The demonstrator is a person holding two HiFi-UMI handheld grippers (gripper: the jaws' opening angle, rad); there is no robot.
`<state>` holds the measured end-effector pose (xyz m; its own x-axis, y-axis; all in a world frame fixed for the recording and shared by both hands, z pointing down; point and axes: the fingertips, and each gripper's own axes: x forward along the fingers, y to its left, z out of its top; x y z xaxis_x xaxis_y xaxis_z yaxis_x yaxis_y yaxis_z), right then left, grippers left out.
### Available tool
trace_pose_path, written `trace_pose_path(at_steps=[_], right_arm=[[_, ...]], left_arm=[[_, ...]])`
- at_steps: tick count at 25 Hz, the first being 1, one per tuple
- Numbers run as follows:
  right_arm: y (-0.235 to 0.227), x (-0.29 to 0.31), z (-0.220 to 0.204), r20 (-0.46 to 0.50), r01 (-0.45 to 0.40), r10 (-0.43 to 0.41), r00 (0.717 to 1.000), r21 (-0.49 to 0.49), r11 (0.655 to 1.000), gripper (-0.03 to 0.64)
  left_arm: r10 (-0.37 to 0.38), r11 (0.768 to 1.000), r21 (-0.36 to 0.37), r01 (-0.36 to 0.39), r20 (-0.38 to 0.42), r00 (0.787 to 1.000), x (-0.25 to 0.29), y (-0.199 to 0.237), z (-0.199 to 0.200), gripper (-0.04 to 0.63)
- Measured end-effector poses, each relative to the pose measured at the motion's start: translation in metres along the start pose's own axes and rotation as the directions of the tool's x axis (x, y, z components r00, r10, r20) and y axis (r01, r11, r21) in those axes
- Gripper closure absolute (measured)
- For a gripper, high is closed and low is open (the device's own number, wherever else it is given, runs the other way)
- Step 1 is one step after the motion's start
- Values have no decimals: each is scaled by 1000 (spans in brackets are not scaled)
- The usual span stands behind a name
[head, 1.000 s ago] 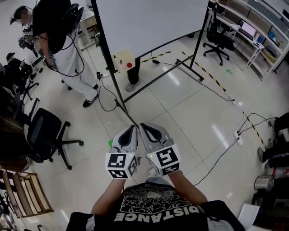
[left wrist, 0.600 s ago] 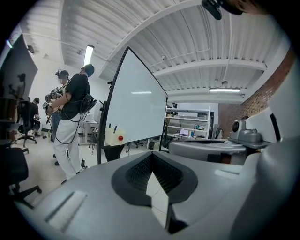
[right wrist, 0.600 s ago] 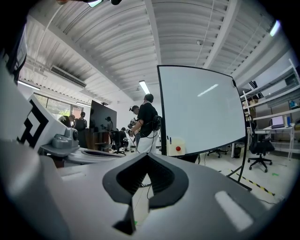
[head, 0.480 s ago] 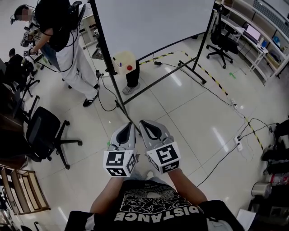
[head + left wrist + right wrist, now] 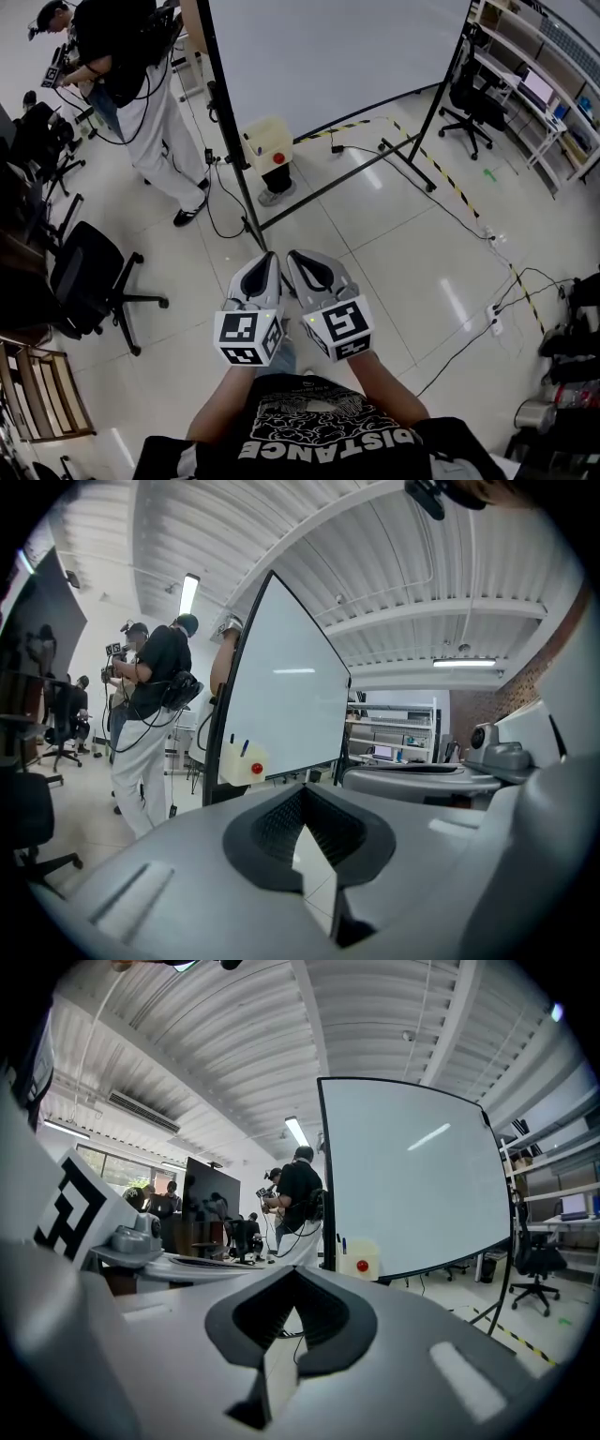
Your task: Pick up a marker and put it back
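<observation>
A whiteboard [image 5: 328, 56] on a black stand rises ahead of me. A cream box [image 5: 265, 142] with a red button hangs on the stand's left post. Two markers [image 5: 240, 746] stick up from the cream box [image 5: 242, 762] in the left gripper view; the right gripper view also shows the markers [image 5: 342, 1243] and the box [image 5: 360, 1258]. My left gripper [image 5: 267, 265] and right gripper [image 5: 294, 263] are held side by side at waist height, well short of the board. Both are shut with nothing between the jaws, as seen along the left gripper [image 5: 302, 791] and the right gripper [image 5: 292, 1275].
A person in a black top and white trousers [image 5: 141, 94] stands left of the board. A black office chair [image 5: 94, 281] is at my left, another chair [image 5: 473, 94] at far right. Cables [image 5: 469, 328] and striped tape [image 5: 441, 169] cross the floor. A wooden rack [image 5: 42, 394] sits lower left.
The whiteboard, the cream box and the chair have slid lower in the head view, so I have come closer to the board. Both grippers stay shut, side by side.
</observation>
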<state>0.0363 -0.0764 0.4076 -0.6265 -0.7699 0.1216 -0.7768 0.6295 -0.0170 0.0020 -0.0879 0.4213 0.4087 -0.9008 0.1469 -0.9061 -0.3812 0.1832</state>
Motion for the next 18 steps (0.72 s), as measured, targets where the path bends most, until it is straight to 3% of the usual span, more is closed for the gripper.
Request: trace_pose_path(at_steps=[18], right_arm=[[-46,117,16,-6,1,-1,1000,3,1000,609]], left_arm=[[-19,1000,-18,19,-14,1000,88,73,25,589]])
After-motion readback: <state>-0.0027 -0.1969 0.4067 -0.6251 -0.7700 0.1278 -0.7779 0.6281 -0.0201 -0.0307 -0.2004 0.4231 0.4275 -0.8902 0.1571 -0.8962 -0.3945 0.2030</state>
